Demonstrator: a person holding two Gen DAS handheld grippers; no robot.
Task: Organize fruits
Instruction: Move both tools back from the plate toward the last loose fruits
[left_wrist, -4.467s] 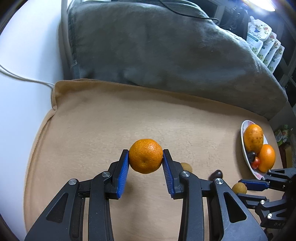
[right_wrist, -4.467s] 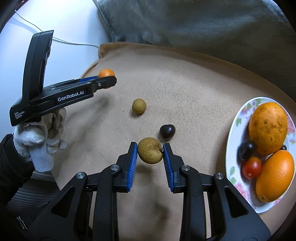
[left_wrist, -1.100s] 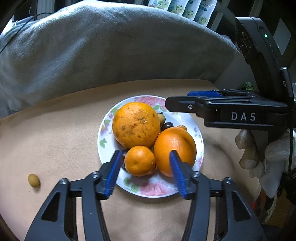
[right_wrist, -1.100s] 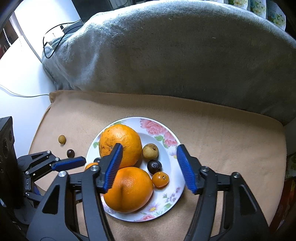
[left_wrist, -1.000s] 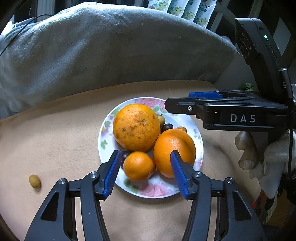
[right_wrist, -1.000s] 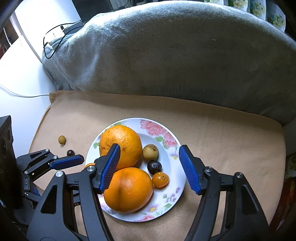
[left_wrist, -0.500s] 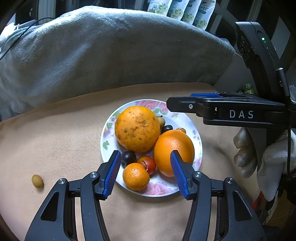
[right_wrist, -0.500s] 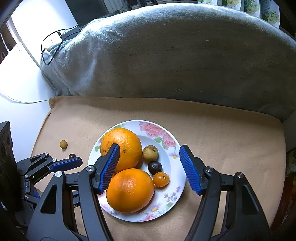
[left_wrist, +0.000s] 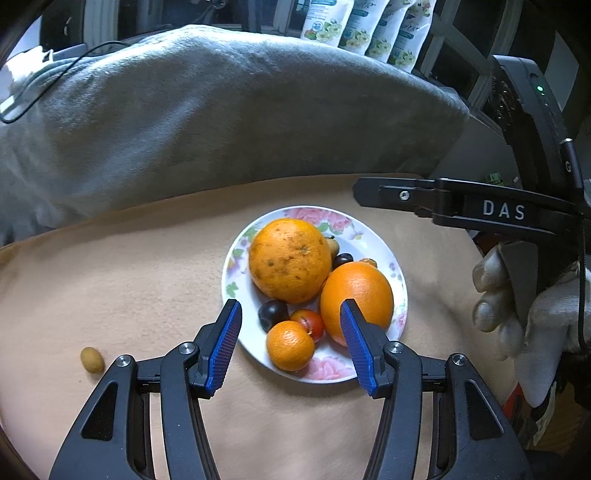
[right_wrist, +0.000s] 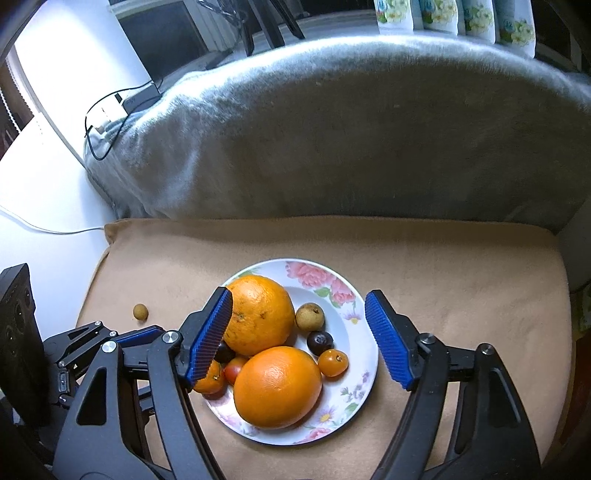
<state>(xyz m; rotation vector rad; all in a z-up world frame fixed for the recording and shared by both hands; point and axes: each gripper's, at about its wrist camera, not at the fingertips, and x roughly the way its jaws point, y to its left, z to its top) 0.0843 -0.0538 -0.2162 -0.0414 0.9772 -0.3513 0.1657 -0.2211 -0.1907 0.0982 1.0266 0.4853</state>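
On the far left, a small yellowish fruit (left_wrist: 92, 360) lies alone on the beige cloth (left_wrist: 129, 266), well apart from the plate; its long axis is a little tilted from upright in the left wrist view. The left gripper (left_wrist: 290, 343) hangs above the near rim of the flowered plate (left_wrist: 373, 225) with its jaws wide apart and nothing between the pads. The small mandarin (left_wrist: 290, 345) lies on the plate between the two fingers and below them, touching a red cherry tomato (left_wrist: 308, 321) and just beside a dark plum (left_wrist: 272, 311). It is round, so no long axis shows.

Behind these sit a speckled big orange (left_wrist: 290, 260) and a smooth big orange (left_wrist: 356, 297); the smooth one is slightly oval, its long axis nearly upright in this view.

The right gripper (right_wrist: 299, 334) is also spread wide and empty over the plate. Under it lie a brownish longan (right_wrist: 309, 316), a second dark plum (right_wrist: 319, 342) and a tiny orange fruit (right_wrist: 333, 362).

One second ago the mandarin sat closer between the left pads and hid the tomato; now the left gripper is drawn back and the mandarin rests free at the plate's near edge. The grey blanket (right_wrist: 351, 140) lies behind.
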